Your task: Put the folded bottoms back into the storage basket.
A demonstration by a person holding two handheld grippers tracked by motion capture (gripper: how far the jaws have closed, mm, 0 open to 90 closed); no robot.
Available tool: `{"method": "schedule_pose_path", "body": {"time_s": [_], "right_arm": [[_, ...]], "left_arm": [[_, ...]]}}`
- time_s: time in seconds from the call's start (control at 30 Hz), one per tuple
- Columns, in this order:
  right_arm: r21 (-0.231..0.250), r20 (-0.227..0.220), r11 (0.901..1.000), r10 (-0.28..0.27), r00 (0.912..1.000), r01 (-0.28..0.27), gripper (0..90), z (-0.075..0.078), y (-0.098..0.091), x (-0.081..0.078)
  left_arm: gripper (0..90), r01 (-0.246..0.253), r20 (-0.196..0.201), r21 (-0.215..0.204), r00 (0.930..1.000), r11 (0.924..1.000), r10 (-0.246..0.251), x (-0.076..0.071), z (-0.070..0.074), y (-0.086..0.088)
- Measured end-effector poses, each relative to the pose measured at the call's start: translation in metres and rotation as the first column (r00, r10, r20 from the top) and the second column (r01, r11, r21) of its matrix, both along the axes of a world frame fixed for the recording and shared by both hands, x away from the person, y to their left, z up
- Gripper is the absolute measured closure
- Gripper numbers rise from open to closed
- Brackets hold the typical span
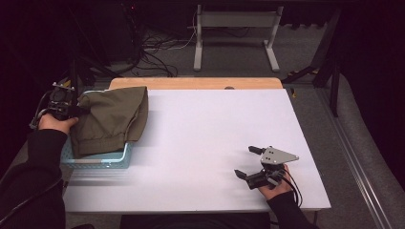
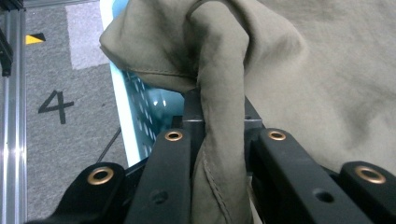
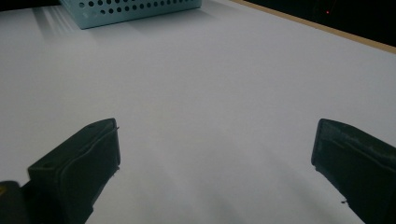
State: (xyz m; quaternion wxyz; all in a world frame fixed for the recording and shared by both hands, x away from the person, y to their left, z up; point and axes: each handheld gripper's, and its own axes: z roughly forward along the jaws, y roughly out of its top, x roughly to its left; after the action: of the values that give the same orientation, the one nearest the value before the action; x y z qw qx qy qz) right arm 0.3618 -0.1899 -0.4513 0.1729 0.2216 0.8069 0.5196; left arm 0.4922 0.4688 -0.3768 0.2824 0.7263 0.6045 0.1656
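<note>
An olive-green garment (image 1: 112,119) lies bunched over a light blue perforated basket (image 1: 98,161) at the table's left edge. My left gripper (image 1: 79,110) is at the garment's left end, shut on a fold of it. In the left gripper view that fold of the garment (image 2: 219,140) runs pinched between the two black jaws, with the basket wall (image 2: 140,116) just behind. My right gripper (image 1: 248,162) rests low over the white table at the front right, open, with nothing between its fingers (image 3: 217,154).
The white table top (image 1: 215,129) has a wooden strip (image 1: 196,83) along its far edge. Beyond it stand a grey table frame (image 1: 236,33) and loose cables (image 1: 153,52) on the floor. The floor left of the basket bears a painted 4 (image 2: 56,105).
</note>
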Motion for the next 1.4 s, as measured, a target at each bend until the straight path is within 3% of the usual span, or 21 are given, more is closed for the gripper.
{"method": "schedule_pose_path", "body": {"time_s": [0.23,0.43,0.47,0.67,0.83,0.87,0.9,0.93,1.1,1.33,1.4], "right_arm": [[-0.004,0.002,1.0,0.002,1.0,-0.002,1.6,0.0,0.001,0.0],[-0.005,-0.001,1.0,0.006,1.0,-0.006,1.8,0.0,0.001,0.0],[-0.006,-0.002,1.0,0.006,1.0,-0.006,1.8,0.0,0.001,0.0],[-0.006,-0.001,1.0,0.006,1.0,-0.006,1.8,0.0,0.001,0.0],[-0.006,-0.002,1.0,0.007,1.0,-0.007,1.8,0.0,0.001,0.0],[-0.006,-0.001,1.0,0.007,1.0,-0.007,1.8,0.0,0.001,0.0],[-0.006,-0.001,1.0,0.007,1.0,-0.007,1.8,0.0,0.001,0.0],[-0.006,-0.001,1.0,0.007,1.0,-0.007,1.8,0.0,0.001,0.0],[-0.006,-0.001,1.0,0.007,1.0,-0.007,1.8,0.0,0.001,0.0],[-0.006,-0.001,1.0,0.007,1.0,-0.007,1.8,0.0,0.001,0.0],[-0.006,-0.001,1.0,0.007,1.0,-0.007,1.8,0.0,0.001,0.0]], "left_arm": [[79.9,0.007,-0.012,0.023,0.9999,0.9997,-0.007,0.0,-0.002,-0.003],[79.7,0.018,-0.034,0.001,0.9993,0.9998,-0.018,-0.004,-0.006,-0.002],[79.6,0.035,-0.059,0.003,0.9977,0.9994,-0.035,-0.003,-0.009,-0.003],[78.2,0.034,-0.073,-0.005,0.9967,0.9994,-0.035,-0.003,-0.013,-0.005],[68.1,0.018,-0.03,-0.024,0.9994,0.9996,-0.018,-0.007,-0.006,-0.005],[64.2,0.018,0.012,-0.031,0.9998,0.9994,-0.018,-0.009,0.0,-0.004],[62.1,0.018,0.012,-0.031,0.9998,0.9994,-0.018,-0.009,0.0,-0.004],[61.9,0.018,0.041,-0.05,0.999,0.9986,-0.016,-0.011,0.008,-0.006],[57.1,0.028,0.08,-0.043,0.9965,0.9987,-0.024,-0.012,0.018,-0.015],[47.8,0.094,0.14,-0.081,0.9868,0.9923,-0.082,-0.013,0.03,-0.041],[44.6,0.136,0.159,-0.082,0.9797,0.9873,-0.122,-0.012,0.035,-0.057]]}}
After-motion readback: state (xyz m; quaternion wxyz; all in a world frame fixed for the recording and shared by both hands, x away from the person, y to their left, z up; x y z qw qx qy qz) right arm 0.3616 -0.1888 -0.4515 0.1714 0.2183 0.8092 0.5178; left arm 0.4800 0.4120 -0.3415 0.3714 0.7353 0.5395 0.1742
